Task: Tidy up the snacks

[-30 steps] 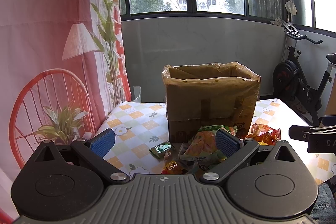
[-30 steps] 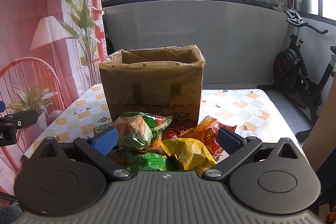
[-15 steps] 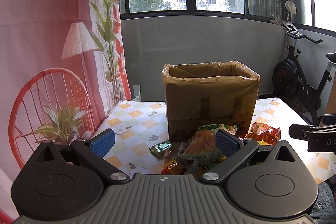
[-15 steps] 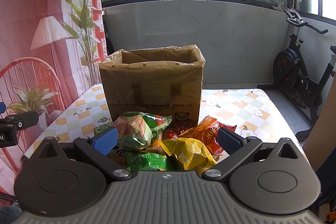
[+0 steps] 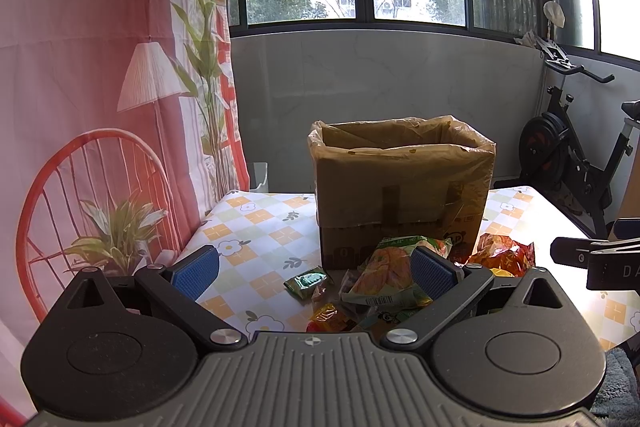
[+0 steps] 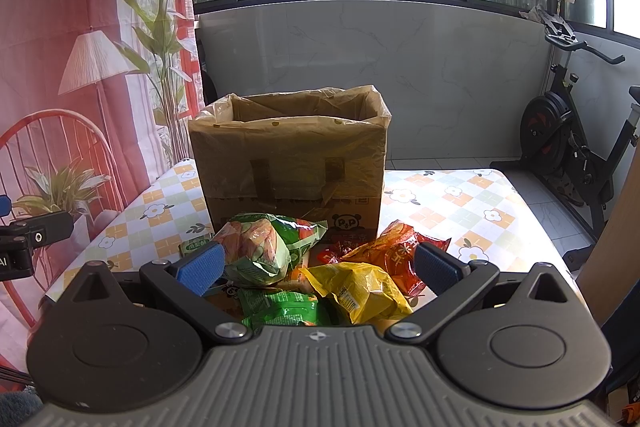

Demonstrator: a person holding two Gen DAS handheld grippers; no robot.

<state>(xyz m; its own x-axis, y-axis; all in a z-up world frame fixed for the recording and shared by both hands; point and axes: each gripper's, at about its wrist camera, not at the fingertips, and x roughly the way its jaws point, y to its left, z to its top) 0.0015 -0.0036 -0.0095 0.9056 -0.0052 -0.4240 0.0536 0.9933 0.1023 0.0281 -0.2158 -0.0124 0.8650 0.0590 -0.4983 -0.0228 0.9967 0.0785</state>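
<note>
Right gripper (image 6: pixel 316 265) spread wide, released, nothing between the blue pads (image 6: pixel 202 267), hovering low over the near edge of the snack pile. Directly ahead between the fingers: yellow packet (image 6: pixel 360 291) and small green packet (image 6: pixel 280 309), closest to the palm; just beyond, large green-and-orange bag (image 6: pixel 268 247) near the left pad and red-orange bag (image 6: pixel 400 251) near the right pad, none touching a pad as far as can be told. Behind the pile, cardboard box (image 6: pixel 292 167) lined with clear plastic, open at the top, standing upright on the checked flower-print desk (image 6: pixel 460 203). Left gripper (image 5: pixel 314 265) likewise released and empty, held further to the left side of the pile; small green sachet (image 5: pixel 308 281) lying on the desk between its fingers, large green-and-orange bag just beside and partly behind the right pad (image 5: pixel 434 269), box beyond. Exercise bike (image 6: pixel 576 155) on the floor to the right, well apart from the desk.
</note>
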